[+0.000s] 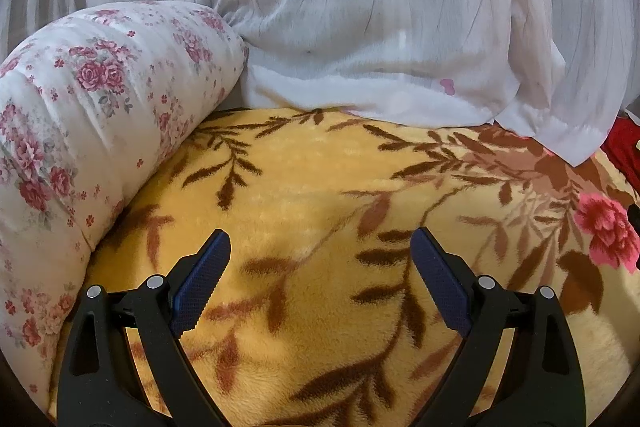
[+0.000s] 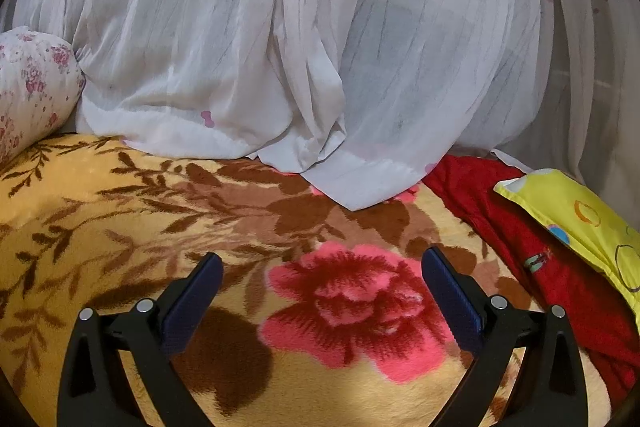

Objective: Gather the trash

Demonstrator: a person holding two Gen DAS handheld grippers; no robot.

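Both our grippers, left gripper [image 1: 320,247] and right gripper [image 2: 322,267], are spread wide and empty over the yellow floral blanket [image 1: 304,179]. No trash we can see anywhere; sheer curtain [image 2: 320,47] hangs behind.

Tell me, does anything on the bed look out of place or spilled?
Nothing spilled or damaged. No trash shows in either view. The curtain hem trails onto the blanket, and a red cloth lies rumpled under the yellow pillow. Both claws, left and right, are open and hold nothing.
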